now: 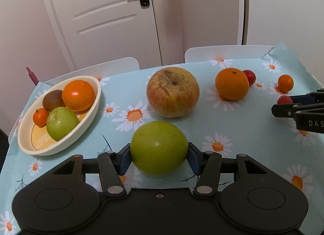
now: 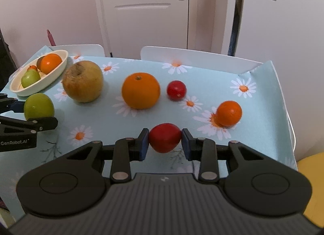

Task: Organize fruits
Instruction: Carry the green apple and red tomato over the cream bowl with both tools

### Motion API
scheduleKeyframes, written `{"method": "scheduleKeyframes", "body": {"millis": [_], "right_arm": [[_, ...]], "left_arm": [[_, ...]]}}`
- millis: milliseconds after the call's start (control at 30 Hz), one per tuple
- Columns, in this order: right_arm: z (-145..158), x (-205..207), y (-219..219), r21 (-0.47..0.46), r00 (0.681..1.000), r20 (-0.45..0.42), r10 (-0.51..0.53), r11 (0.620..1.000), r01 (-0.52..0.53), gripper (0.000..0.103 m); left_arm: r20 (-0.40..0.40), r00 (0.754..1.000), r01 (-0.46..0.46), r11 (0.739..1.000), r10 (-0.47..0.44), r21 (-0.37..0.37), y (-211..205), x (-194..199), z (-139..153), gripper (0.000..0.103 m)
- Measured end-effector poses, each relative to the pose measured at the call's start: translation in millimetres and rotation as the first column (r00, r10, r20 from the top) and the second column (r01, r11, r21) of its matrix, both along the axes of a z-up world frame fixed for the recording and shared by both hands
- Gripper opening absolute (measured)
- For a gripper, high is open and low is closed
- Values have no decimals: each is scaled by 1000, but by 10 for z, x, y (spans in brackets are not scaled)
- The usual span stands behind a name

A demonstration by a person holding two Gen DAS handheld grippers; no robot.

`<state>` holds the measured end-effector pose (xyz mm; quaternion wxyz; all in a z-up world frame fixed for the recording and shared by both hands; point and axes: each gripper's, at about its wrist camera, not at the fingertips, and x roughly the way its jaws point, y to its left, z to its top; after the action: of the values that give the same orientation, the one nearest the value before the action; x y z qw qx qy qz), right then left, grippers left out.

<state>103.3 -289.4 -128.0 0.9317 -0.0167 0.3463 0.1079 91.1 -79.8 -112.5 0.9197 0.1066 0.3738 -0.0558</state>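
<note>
My left gripper (image 1: 159, 157) is shut on a green apple (image 1: 159, 147) just above the daisy tablecloth. My right gripper (image 2: 165, 142) is shut on a small red fruit (image 2: 165, 137), its blue pads pressing both sides. A cream oval bowl (image 1: 89, 113) at the left holds an orange (image 1: 78, 95), a kiwi (image 1: 53, 99), a small tangerine (image 1: 40, 116) and another green apple (image 1: 61, 123). On the cloth lie a big yellow-red apple (image 1: 173, 92), an orange (image 2: 140, 91), a second red fruit (image 2: 176, 90) and a small tangerine (image 2: 228, 113).
The table (image 2: 263, 97) ends at the right, where the cloth hangs over the edge. Two white chair backs (image 1: 226, 51) stand along the far side, with a white door (image 1: 105, 12) behind. A pink-purple object (image 1: 32, 75) sticks up past the bowl.
</note>
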Motion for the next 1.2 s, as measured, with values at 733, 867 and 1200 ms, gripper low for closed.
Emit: {"method": "scheduleKeyframes", "body": {"millis": [733,867,1200], "right_arm": [[776,10,1006,53,995,6,101,993,-101,49],[836,89,1305,62,991,9,131,989,-131,49],[852,294,2036,90,983,7,181,979,-181,49]], "left_arm": [[45,998,-48,998,49,-30,857,-2,577,60],[51,997,-63,998,64,-32,1084,41,650,60],[43,995,-87,996,88,-21,1660,225,688,60]]}}
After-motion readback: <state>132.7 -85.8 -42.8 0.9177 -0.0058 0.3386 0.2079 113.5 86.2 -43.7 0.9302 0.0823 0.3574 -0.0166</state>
